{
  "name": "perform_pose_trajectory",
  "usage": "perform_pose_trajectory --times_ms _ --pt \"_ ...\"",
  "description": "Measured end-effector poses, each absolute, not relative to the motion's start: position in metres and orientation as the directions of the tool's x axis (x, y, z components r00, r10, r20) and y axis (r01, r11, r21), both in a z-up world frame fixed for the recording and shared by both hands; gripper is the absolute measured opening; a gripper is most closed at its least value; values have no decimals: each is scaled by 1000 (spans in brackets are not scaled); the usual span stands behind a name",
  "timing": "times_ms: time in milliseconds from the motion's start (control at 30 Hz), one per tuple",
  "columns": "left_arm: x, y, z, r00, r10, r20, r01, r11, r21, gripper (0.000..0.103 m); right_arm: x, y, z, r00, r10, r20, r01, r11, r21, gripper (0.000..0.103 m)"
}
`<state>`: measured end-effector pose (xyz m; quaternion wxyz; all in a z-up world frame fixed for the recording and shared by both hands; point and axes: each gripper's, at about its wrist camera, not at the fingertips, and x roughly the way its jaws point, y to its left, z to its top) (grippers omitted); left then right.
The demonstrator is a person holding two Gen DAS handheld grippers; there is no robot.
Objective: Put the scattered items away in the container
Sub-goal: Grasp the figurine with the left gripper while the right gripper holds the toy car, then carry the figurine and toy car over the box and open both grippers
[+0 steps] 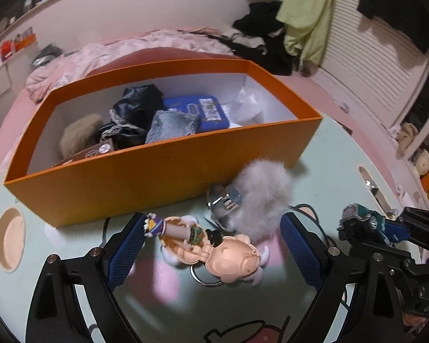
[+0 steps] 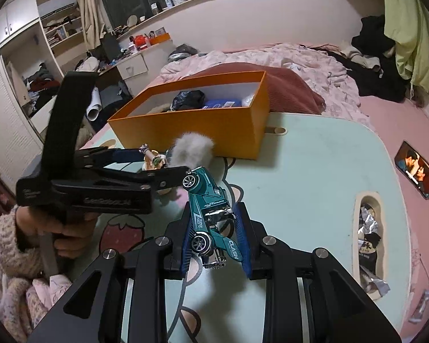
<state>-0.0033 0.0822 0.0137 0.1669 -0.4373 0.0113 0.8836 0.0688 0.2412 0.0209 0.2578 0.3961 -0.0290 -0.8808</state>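
An orange box [image 1: 157,177] [image 2: 191,131] stands at the far side of the mint-green table and holds clothes, a blue tin and other items. In front of it lie a small doll keychain [image 1: 228,257] [image 2: 153,161] and a fluffy grey pompom [image 1: 263,194] [image 2: 193,148] with a silver clip [image 1: 223,203]. My left gripper [image 1: 214,223] is open with the doll lying between its blue pads; the left pad is close to the doll's feet, the right pad stands apart. My right gripper [image 2: 214,208] is shut on a teal toy car [image 2: 211,208] [image 1: 366,220], held above the table right of the doll.
The table has a round cut-out [image 1: 10,240] at the left and a long slot [image 2: 370,234] stuffed with wrappers at the right. A phone [image 2: 416,170] lies on the pink bed beyond the table's right edge. A crumpled pink blanket [image 2: 300,60] and dark clothes lie behind the box.
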Motion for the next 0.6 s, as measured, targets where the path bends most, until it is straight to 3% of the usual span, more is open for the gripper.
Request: perform_pose_trajectory --times_ms 67,200,333,600 --pt "0 81 13 -550 293 -782 -326 -937 -122 70 68 241 19 -549 -479 -684 429 -865 261 28" --pt "10 78 17 -564 306 -767 -351 -929 -113 67 68 242 18 -544 -482 -687 424 -864 270 28" --pt "20 72 27 -588 323 -741 -373 -922 -106 32 67 243 17 -544 -479 -689 420 -866 271 28" --pt "40 58 29 -578 369 -728 -395 -907 -146 28 67 244 17 -543 -478 -690 417 -867 273 28"
